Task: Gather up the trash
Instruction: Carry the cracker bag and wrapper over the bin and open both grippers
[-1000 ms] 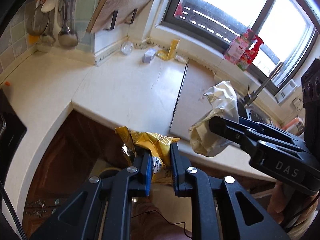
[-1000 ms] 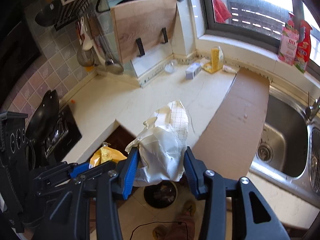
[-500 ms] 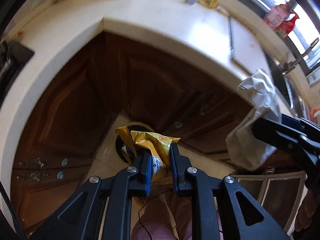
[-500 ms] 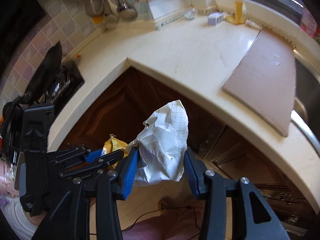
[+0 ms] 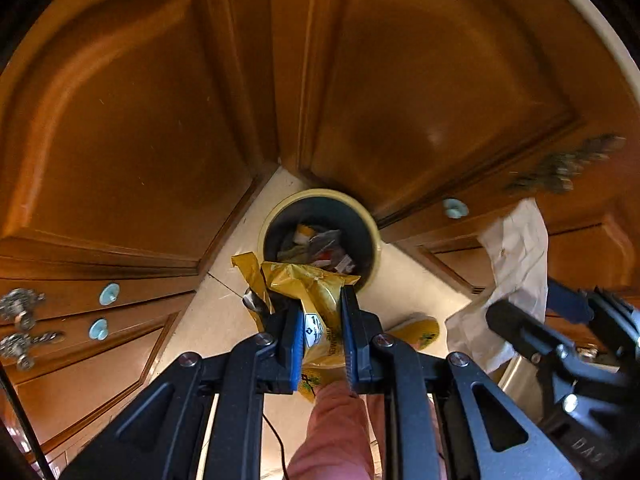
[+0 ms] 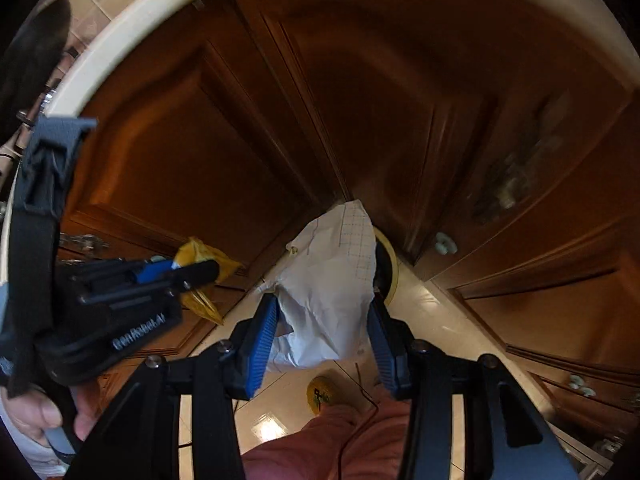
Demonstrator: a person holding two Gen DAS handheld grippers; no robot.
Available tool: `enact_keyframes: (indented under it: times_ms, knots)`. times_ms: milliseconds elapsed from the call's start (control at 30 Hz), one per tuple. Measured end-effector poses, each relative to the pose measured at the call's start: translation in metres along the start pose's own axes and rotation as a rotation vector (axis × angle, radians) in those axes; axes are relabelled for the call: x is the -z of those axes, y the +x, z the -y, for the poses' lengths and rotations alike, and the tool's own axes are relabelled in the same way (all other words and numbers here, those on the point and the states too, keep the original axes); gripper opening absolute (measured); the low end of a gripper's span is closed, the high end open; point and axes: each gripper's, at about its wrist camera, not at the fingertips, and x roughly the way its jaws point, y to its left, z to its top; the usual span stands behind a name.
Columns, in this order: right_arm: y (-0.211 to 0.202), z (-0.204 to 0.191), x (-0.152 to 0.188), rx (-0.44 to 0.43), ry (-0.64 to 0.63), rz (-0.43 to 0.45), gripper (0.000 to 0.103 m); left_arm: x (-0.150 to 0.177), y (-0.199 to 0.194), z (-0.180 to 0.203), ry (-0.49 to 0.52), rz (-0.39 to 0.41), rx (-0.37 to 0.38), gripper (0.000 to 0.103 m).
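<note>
- We have the left gripper [image 5: 320, 316] pointing straight down at the floor, its blue-padded fingers [image 5: 295, 340] drawn in close and clamped on a crumpled yellow snack bag [image 5: 316, 292].
- The top of that bag fans out above the pads, and in the left wrist view it overlaps the near rim of the trash bin [image 5: 374, 240].
- The bin is round, with a pale yellow rim and a dark inside, standing on the light tiled floor [image 5: 224, 312] in the corner where the brown wooden cabinet doors [image 5: 132, 128] meet.
- We see wrappers and scraps [image 5: 320, 246] already lying inside the bin.
- Our right gripper [image 6: 322, 320] is partway open, its pads pressed on either side of a bulky wad of crumpled white paper [image 6: 332, 280] with a faint printed grid near its top.
- From the right wrist view the paper wad hides most of the bin; only an arc of the yellow rim [image 6: 390, 264] shows just to its right.
- In the left wrist view the same paper [image 5: 516, 264] hangs off to the right of the bin, in front of the cabinet, not over the opening.
- We catch a hand [image 6: 44, 412] gripping the left tool's handle at the lower left of the right wrist view.
- Below both grippers we see pink trouser legs [image 5: 336, 432] and a yellow slipper [image 5: 420, 332] on the tiles.
</note>
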Motion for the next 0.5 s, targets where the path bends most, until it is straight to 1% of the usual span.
enact_keyframes:
  times_ms: [200, 367, 500]
  knots:
    - [0.043, 0.009, 0.008, -0.003, 0.02, -0.023, 0.045, -0.009, 0.049, -0.009, -0.019, -0.019, -0.008, 0.015]
    - [0.064, 0.016, 0.012, 0.014, 0.002, -0.03, 0.046, -0.008, 0.088, -0.016, -0.009, -0.011, 0.002, 0.015]
    - [0.076, 0.018, 0.016, 0.014, 0.006, -0.046, 0.046, -0.006, 0.107, -0.016, -0.001, 0.0, 0.005, 0.016]
